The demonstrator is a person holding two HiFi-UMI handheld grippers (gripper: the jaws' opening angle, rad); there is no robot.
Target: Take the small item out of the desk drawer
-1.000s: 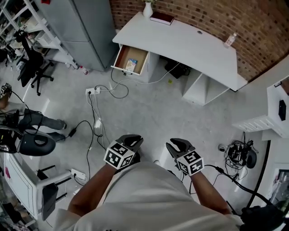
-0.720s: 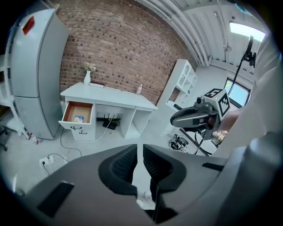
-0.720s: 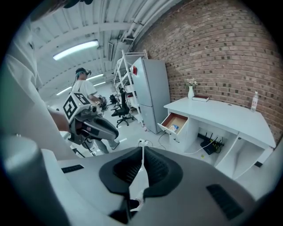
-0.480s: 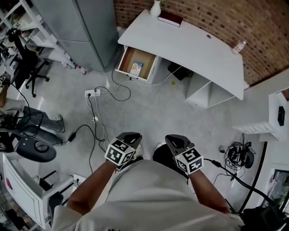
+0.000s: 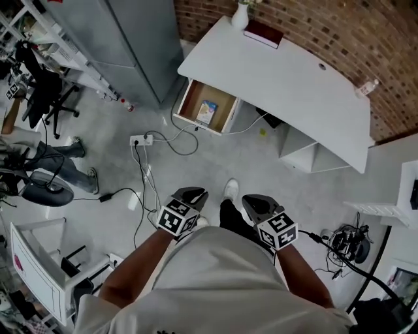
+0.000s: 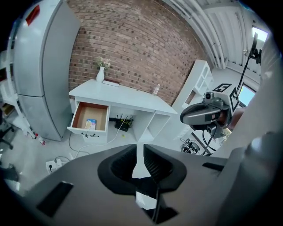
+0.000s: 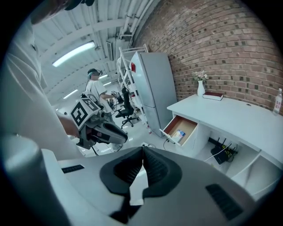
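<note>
The white desk (image 5: 294, 72) stands against the brick wall with its wooden drawer (image 5: 191, 104) pulled open. A small blue and yellow packet (image 5: 207, 111) lies flat inside the drawer. The drawer (image 6: 90, 115) and packet (image 6: 90, 124) also show in the left gripper view, and the same drawer (image 7: 183, 126) and packet (image 7: 178, 135) in the right gripper view. My left gripper (image 5: 190, 195) and right gripper (image 5: 255, 203) hang side by side in front of my body, far from the desk. Both are shut with nothing between the jaws.
A tall grey cabinet (image 5: 124, 39) stands left of the desk. A power strip (image 5: 141, 139) and loose cables (image 5: 147, 189) lie on the floor between me and the drawer. A vase (image 5: 240, 16) and a book (image 5: 264, 34) rest on the desk. A person (image 7: 94, 86) stands far off.
I have walked toward the desk: it and the drawer sit larger and further right in the head view. One foot has come forward. Both grippers keep their place before my body.
</note>
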